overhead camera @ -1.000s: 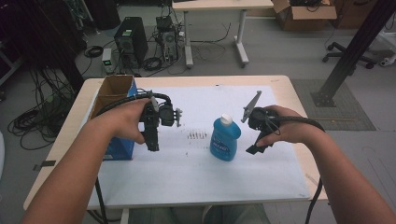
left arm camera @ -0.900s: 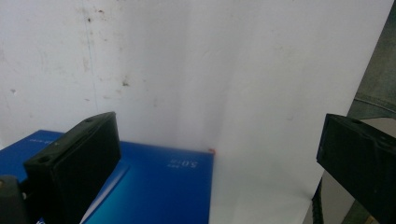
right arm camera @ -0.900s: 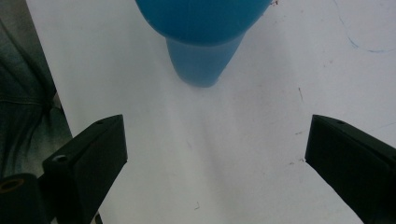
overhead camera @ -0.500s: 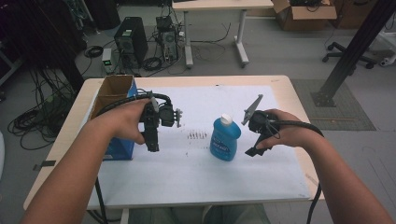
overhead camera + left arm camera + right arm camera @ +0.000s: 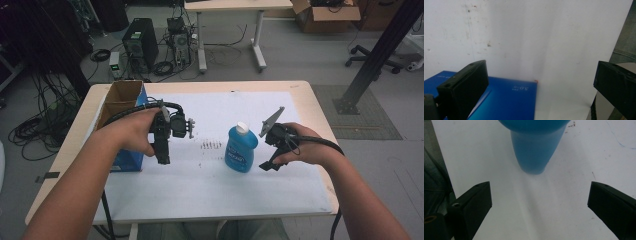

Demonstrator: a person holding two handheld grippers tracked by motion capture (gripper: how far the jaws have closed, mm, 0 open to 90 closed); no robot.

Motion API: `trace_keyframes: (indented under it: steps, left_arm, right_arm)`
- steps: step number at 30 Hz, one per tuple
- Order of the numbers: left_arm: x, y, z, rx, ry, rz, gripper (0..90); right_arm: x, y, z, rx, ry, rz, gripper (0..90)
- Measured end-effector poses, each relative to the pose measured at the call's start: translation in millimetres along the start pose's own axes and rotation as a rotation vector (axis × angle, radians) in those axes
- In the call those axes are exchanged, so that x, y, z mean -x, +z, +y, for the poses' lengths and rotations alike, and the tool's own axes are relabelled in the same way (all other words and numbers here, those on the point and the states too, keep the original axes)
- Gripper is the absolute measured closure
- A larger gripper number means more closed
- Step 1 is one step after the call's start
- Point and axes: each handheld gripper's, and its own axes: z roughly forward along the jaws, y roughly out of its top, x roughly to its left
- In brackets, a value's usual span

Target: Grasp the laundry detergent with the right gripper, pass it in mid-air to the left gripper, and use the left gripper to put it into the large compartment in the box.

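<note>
A blue bottle (image 5: 241, 152) with a white cap (image 5: 242, 128) stands upright on the white sheet (image 5: 210, 190) at mid-table. My right gripper (image 5: 266, 164) hangs just right of it, apart from it, jaws pointing down and toward the bottle. In the right gripper view the right gripper (image 5: 540, 192) is open with nothing between the jaws, and the bottle (image 5: 535, 152) lies ahead. My left gripper (image 5: 163, 157) points down beside a blue box (image 5: 127, 159). Seen in the left gripper view, the left gripper (image 5: 540, 72) is open and empty over the sheet, with the box (image 5: 506, 100) below.
The blue box has an open cardboard top (image 5: 120, 102) at the table's left. Small dark specks (image 5: 210, 145) mark the sheet between the grippers. The wooden table edge (image 5: 312, 107) borders the sheet. Beyond the table are cables, computers, another table and a chair.
The right hand has crept very slightly toward the bottle. The left hand, the bottle and the box have kept still.
</note>
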Motion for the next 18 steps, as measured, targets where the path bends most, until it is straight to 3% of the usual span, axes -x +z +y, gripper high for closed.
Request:
trace_keyframes:
  steps: [9, 18]
  left_arm:
    - [0.3, -0.4, -1.8, 0.004, 0.000, 0.003, 0.2]
    - [0.6, 1.3, -2.6, -0.005, 0.002, 0.001, 0.2]
  right_arm:
    - [-4.4, 10.0, -4.7, 0.057, 0.020, -0.009, 5.4]
    - [-5.8, 20.4, -13.1, 0.179, 0.064, -0.045, 5.2]
